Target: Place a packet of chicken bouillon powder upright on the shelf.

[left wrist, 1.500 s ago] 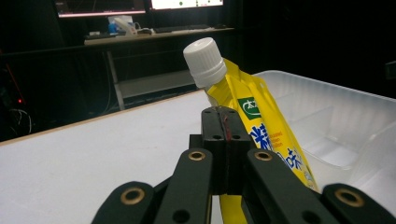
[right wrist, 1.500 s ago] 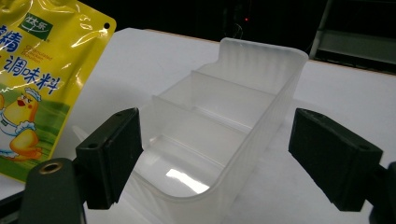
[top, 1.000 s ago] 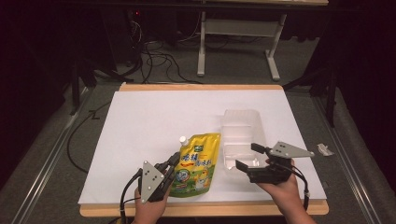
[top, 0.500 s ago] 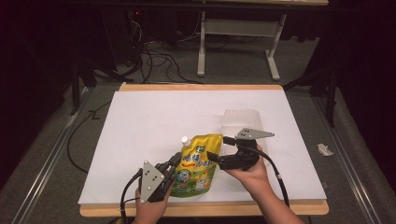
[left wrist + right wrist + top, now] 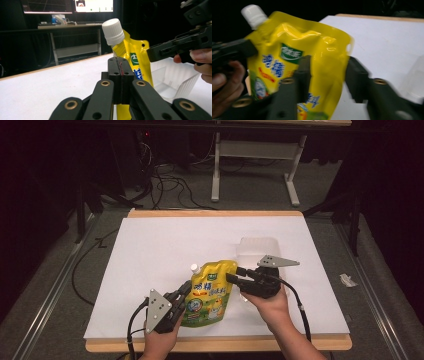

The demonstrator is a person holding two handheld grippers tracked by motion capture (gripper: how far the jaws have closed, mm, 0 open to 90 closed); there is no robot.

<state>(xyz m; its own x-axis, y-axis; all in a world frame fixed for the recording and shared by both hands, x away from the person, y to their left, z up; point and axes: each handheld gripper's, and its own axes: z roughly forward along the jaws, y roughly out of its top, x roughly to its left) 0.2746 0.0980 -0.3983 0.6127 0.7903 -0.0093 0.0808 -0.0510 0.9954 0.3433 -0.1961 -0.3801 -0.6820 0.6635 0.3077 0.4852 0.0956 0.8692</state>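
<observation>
Since a second ago the right gripper [image 5: 234, 274] has swung in from the right side of the table and now sits at the yellow pouch [image 5: 209, 292], jaws apart and straddling its right edge, not squeezing it yet from what the right gripper view shows. Pouch has been tipped up a bit too.

It's a glossy, crinkly yellow spout pouch with a white ribbed screw cap [image 5: 113, 31] at its top corner and blue and green print on the front. Left gripper [image 5: 184, 291] has its jaws pressed together on the pouch's left edge, holding it up off the white tabletop [image 5: 150, 250], hand low near the front wooden edge [image 5: 215, 345].

Right behind the right gripper there's a clear, thin plastic tub [image 5: 260, 247], ridged walls, sitting open. Plenty of bare white surface to the left and toward the back.
</observation>
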